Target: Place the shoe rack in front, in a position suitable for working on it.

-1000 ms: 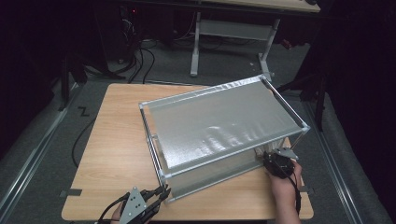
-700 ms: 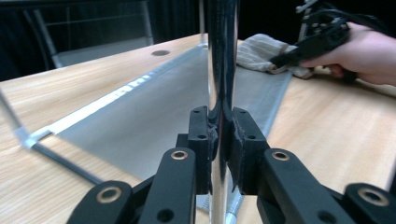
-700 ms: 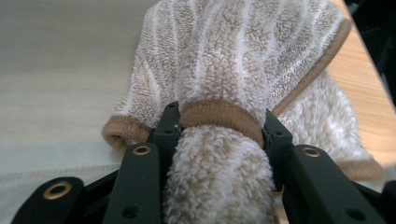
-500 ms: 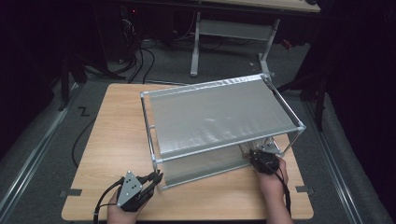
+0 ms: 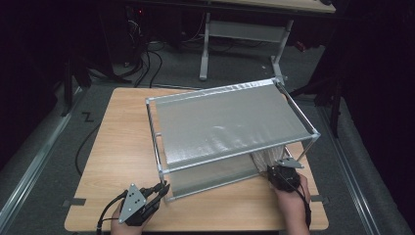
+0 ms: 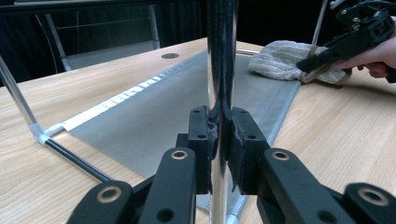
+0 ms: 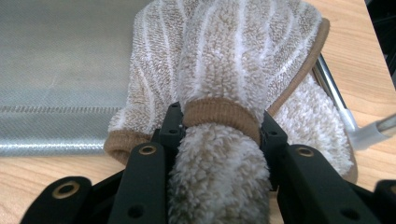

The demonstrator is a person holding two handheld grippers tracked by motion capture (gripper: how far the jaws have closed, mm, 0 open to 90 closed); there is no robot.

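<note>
A metal-tube rack (image 5: pixel 161 147) with two grey mesh shelves stands on the wooden table (image 5: pixel 117 137). My left gripper (image 5: pixel 164 188) is at its near-left corner, shut on the upright chrome post (image 6: pixel 222 56); the black pads (image 6: pixel 243 135) press on both sides of it. At the near-right end of the lower shelf (image 7: pixel 60 60) lies a beige-and-white striped towel (image 7: pixel 224 56). My right gripper (image 7: pixel 219 126) is shut on a bunched fold of this towel (image 5: pixel 266 157), its jaws having just been closing on it. The left gripper view also shows the towel (image 6: pixel 280 58) and the right gripper (image 6: pixel 310 70).
The rack takes up the middle and right of the table, with bare wood to its left and along the near edge. The upper shelf (image 5: pixel 230 122) overhangs the towel. Behind the table are a white desk frame (image 5: pixel 244 34) and floor cables (image 5: pixel 147 58).
The right hand has shifted slightly left to the lower shelf's end and its jaws have closed on the towel. The rack's outline has shifted a little. The left gripper stays on the post.
</note>
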